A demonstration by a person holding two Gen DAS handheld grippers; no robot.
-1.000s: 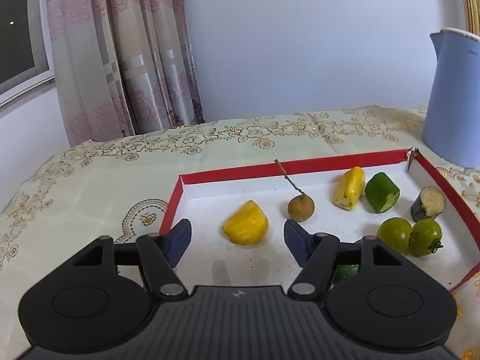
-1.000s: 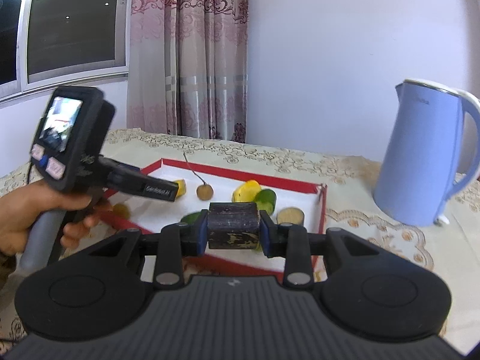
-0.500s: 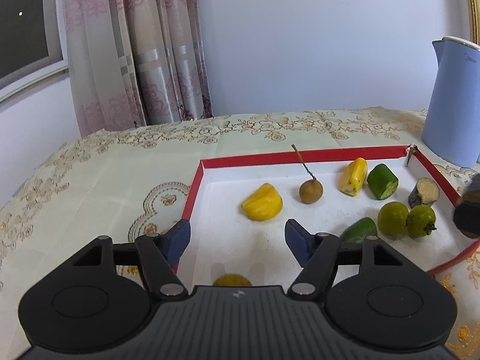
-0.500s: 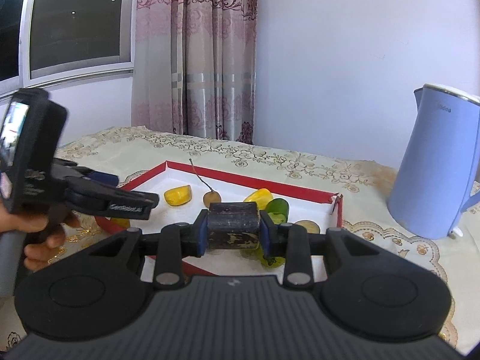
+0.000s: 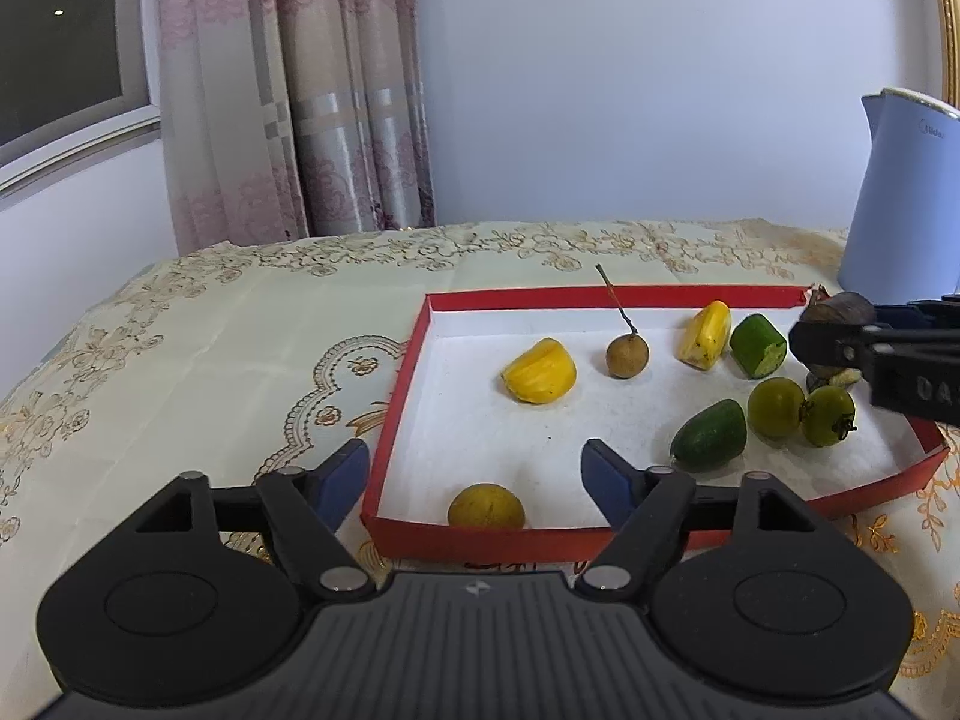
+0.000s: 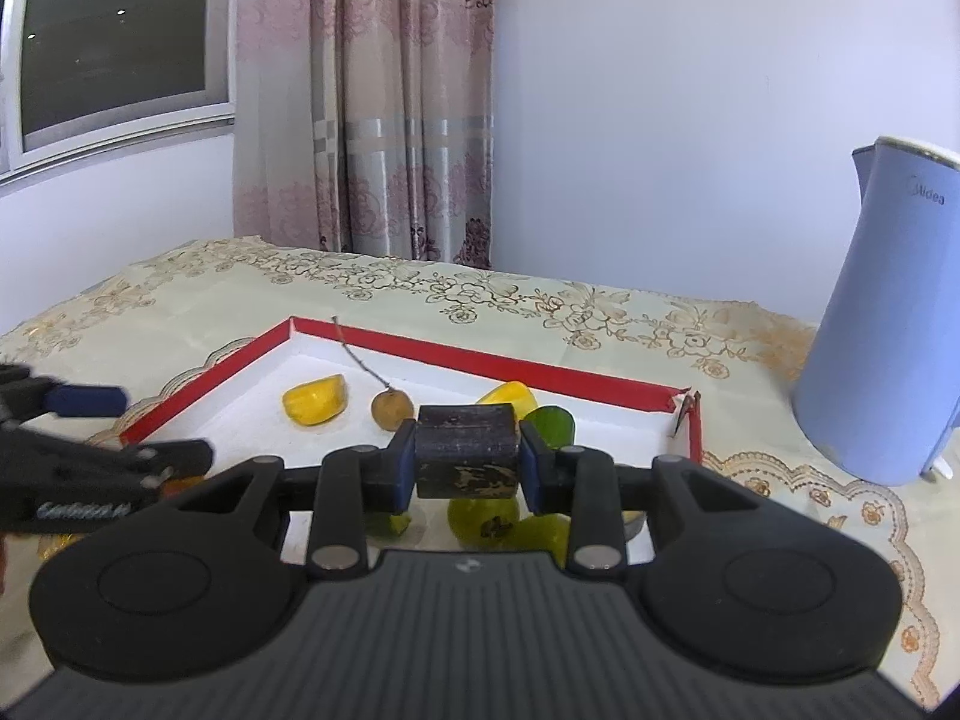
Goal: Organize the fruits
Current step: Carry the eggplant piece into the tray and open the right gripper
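A red-rimmed white tray holds a yellow wedge, a brown longan on a stem, a yellow piece, a green cut piece, two green round fruits, a dark green fruit and a yellow round fruit. My left gripper is open and empty at the tray's near left corner. My right gripper is shut on a dark purple-brown chunk held above the tray's right side; it also shows in the left wrist view.
A blue electric kettle stands on the embroidered tablecloth right of the tray. Curtains and a window are behind the table. The left gripper shows at the left of the right wrist view.
My left gripper has pulled back and left, out of the tray, uncovering the yellow round fruit. My right gripper has carried the dark chunk forward over the tray's right side.
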